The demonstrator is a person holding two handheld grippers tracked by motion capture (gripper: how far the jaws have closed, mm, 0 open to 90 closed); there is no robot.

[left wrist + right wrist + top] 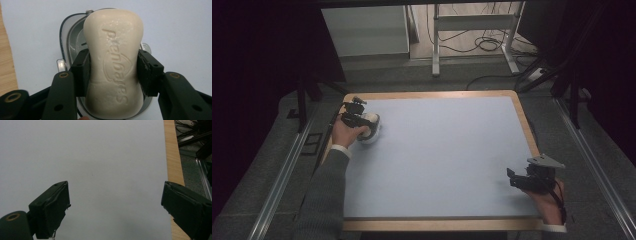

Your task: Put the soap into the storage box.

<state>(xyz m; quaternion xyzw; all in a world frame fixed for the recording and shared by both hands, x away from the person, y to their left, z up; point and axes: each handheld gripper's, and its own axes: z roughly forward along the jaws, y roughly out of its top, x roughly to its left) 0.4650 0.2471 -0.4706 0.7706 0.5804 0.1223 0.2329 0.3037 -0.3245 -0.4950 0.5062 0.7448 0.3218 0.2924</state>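
Observation:
A cream bar of soap with embossed lettering is clamped between the jaws of my left gripper, which presses on its two long sides. Right under the soap lies a white soap dish with a dark rim and a grey inner tray. From above, the left gripper and the soap are at the far left of the table over the dish. My right gripper stands open near the front right corner with nothing between its jaws.
A pale blue mat covers the wooden table, whose edge runs just right of the right gripper. Beyond the table are a desk frame, cables on the floor and metal rails at both sides.

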